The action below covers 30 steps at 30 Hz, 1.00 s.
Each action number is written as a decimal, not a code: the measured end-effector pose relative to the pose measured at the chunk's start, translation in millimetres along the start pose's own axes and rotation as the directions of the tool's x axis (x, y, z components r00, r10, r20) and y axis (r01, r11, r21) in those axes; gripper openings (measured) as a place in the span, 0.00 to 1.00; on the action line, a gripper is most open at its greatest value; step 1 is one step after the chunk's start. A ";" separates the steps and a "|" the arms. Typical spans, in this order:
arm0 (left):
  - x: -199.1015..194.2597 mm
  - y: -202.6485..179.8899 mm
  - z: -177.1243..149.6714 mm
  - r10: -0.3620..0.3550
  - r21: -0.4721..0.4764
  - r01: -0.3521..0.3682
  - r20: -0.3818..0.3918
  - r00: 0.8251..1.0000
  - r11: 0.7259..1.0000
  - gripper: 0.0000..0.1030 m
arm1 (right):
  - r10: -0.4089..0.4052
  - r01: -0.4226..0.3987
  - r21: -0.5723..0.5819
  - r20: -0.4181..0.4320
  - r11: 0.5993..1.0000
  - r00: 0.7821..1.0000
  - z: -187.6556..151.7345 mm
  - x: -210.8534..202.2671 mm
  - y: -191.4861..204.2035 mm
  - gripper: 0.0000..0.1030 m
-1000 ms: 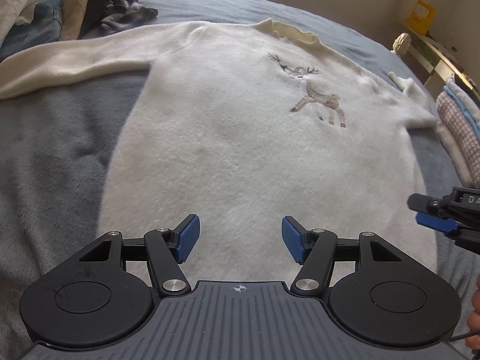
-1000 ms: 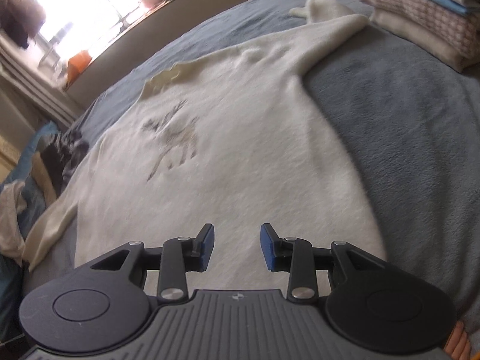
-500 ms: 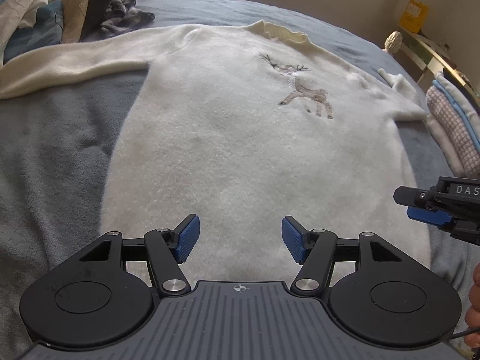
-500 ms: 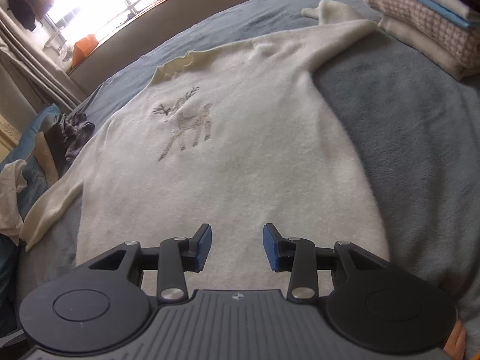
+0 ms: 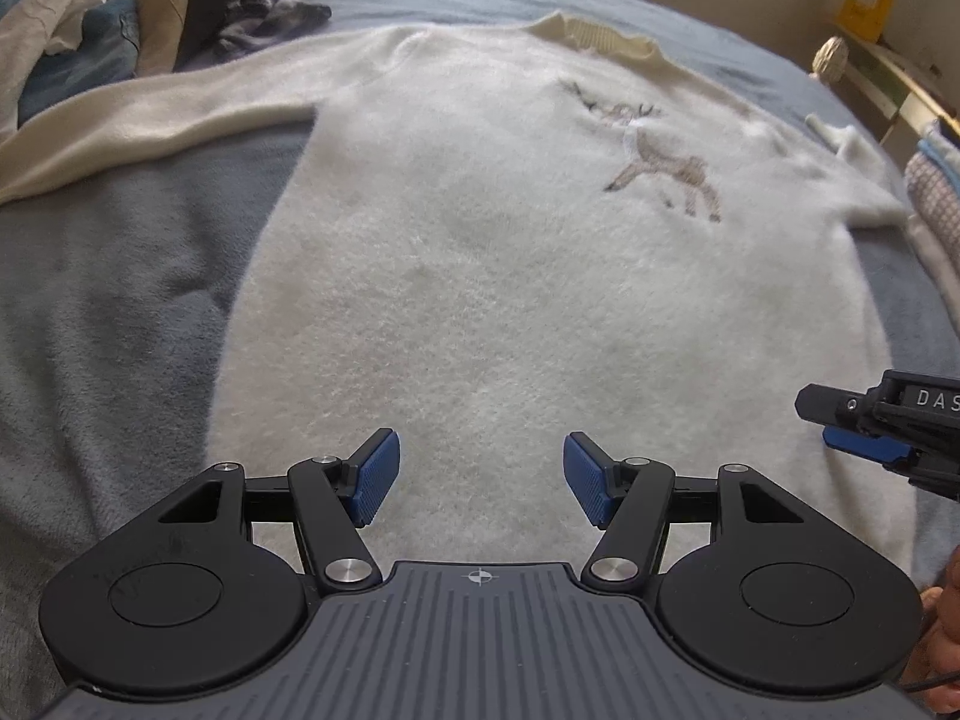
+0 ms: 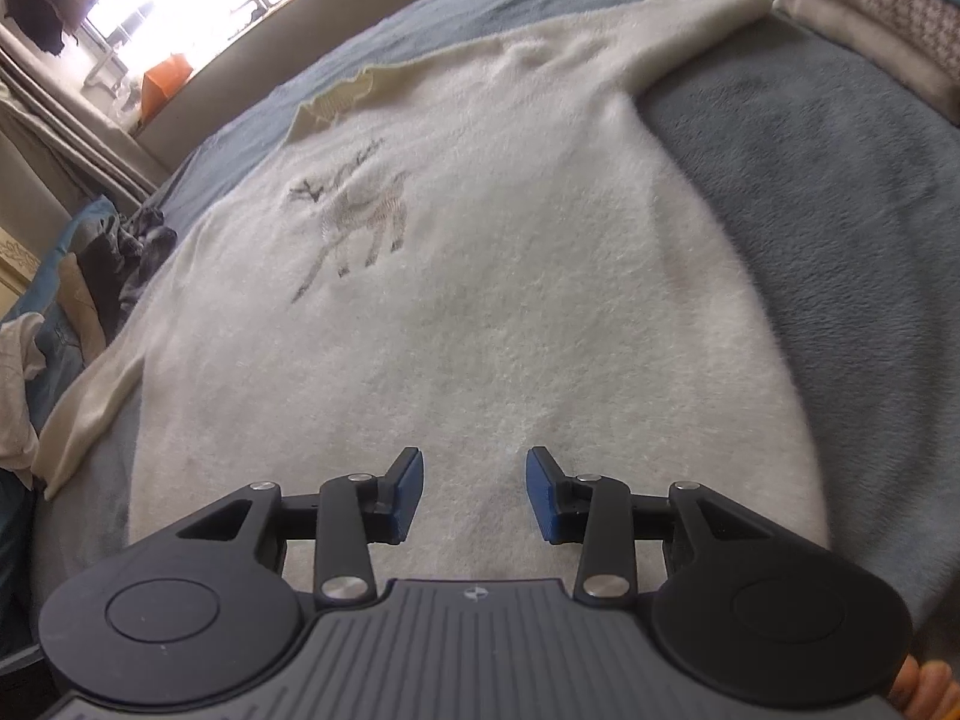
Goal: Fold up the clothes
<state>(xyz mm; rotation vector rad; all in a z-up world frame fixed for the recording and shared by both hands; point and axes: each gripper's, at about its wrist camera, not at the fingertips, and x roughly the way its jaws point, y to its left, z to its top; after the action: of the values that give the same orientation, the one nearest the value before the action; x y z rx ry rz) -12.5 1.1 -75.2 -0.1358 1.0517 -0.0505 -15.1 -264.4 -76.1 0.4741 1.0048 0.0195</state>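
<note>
Cream sweater (image 5: 510, 276) lies flat, face up on the bed (image 5: 108, 312); both tools, left tool (image 5: 480, 483) and right tool (image 6: 474, 492), hang open and empty above its hem; soft, light, fuzzy knit, so I'd pinch the hem corners.

Likely bedroom: blanketed bed (image 5: 108, 300), clothes (image 5: 252, 0).

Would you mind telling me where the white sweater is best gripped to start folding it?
Probably at the bottom hem of the white sweater, one near corner per gripper, coming from the near side. It lies flat, front up, collar farthest away, and the open left gripper and right gripper already hover over its lower part.
</note>
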 end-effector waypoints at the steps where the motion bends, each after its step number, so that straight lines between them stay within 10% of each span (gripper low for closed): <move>1: 3.0 -0.4 2.7 -0.004 -0.003 0.004 -0.003 1.000 1.000 0.59 | -0.002 0.002 -0.008 0.003 1.000 1.000 2.0 2.5 -0.1 0.39; 12: 23.7 -18.6 46.2 -0.062 0.255 0.052 0.031 0.998 0.965 0.59 | -0.064 0.080 -0.103 0.148 0.992 0.987 41.5 8.3 -8.4 0.41; 23: 70.2 -118.4 114.5 -0.019 0.613 -0.036 0.084 0.996 0.789 0.68 | -0.055 -0.020 0.260 0.278 0.965 0.959 128.3 -10.7 -119.6 0.42; 30: 121.2 -173.3 136.0 -0.084 0.387 0.034 0.114 0.990 0.922 0.68 | -0.019 -0.113 0.386 0.322 0.916 0.946 205.8 21.3 -195.2 0.51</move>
<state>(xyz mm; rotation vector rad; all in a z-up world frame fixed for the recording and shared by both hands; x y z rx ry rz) 169.8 -171.6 -89.7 0.1847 0.8908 -0.2983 125.3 -511.8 -78.3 0.8499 0.6725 -0.2195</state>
